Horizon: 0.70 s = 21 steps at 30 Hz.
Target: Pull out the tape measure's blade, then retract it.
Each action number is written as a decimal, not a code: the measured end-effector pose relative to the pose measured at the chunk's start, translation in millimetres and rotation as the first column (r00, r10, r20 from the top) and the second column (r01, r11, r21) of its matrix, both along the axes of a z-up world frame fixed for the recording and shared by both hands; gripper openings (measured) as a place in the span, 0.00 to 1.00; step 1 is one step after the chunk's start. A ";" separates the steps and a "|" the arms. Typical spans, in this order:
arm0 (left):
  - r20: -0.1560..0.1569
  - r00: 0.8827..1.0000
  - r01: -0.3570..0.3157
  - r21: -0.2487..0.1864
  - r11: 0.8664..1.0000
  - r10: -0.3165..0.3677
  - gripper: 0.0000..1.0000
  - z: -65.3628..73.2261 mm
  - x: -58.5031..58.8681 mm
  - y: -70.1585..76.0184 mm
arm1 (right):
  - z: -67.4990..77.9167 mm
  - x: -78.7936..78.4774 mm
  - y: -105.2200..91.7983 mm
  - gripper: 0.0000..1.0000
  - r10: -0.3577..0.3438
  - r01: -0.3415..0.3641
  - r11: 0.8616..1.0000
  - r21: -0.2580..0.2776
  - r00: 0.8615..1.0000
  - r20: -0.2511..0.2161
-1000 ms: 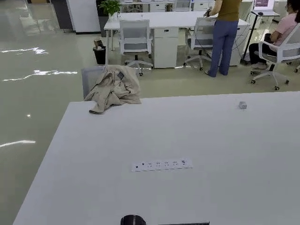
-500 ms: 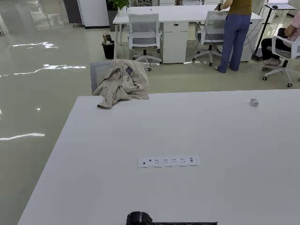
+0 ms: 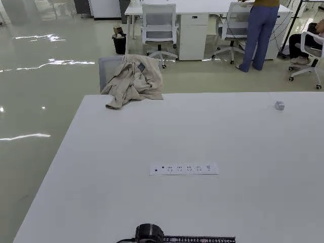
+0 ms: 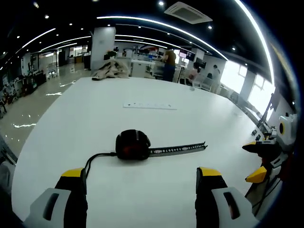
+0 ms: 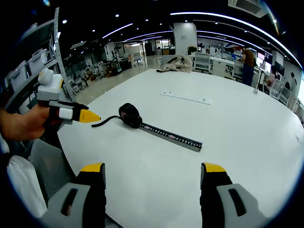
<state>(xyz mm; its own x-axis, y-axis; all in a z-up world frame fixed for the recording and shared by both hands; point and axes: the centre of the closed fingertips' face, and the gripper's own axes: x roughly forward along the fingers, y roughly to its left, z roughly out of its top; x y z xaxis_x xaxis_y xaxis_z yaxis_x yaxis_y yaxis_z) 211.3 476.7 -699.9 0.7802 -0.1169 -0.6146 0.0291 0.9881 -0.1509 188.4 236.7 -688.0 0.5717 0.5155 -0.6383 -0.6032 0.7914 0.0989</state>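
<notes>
A black tape measure case (image 4: 133,144) lies on the white table (image 4: 95,104) with its cord trailing left. A short length of blade (image 4: 178,149) sticks out flat to the right. My left gripper (image 4: 141,173) is open just short of the case and touches nothing. My right gripper (image 5: 153,167) is also open, hanging above the table short of the blade (image 5: 172,137) and case (image 5: 129,115). The right gripper (image 4: 255,160) appears at the right edge of the left gripper view. In the head view the case (image 3: 149,234) and blade (image 3: 200,239) sit at the bottom edge.
A flush power strip (image 3: 184,168) lies mid-table. A beige jacket (image 3: 133,78) drapes a chair at the far left corner, and a small grey object (image 3: 279,105) sits far right. A person (image 3: 258,30) stands by desks beyond.
The head camera has tilted down and shifted, so more of the tape measure case shows at the bottom edge. Nothing on the table has visibly moved.
</notes>
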 end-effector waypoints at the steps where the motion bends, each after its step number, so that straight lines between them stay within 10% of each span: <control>1: -0.003 1.000 0.001 0.002 1.000 -0.001 0.93 -1.5 1.1 -0.5 | -1.1 0.9 -0.3 0.84 0.001 -0.001 1.000 0.000 1.000 -0.002; 21: -0.037 0.999 0.001 0.026 1.000 0.000 0.91 -21.3 17.5 -3.9 | -26.5 22.8 -4.3 0.82 0.056 -0.058 0.997 -0.060 0.998 -0.024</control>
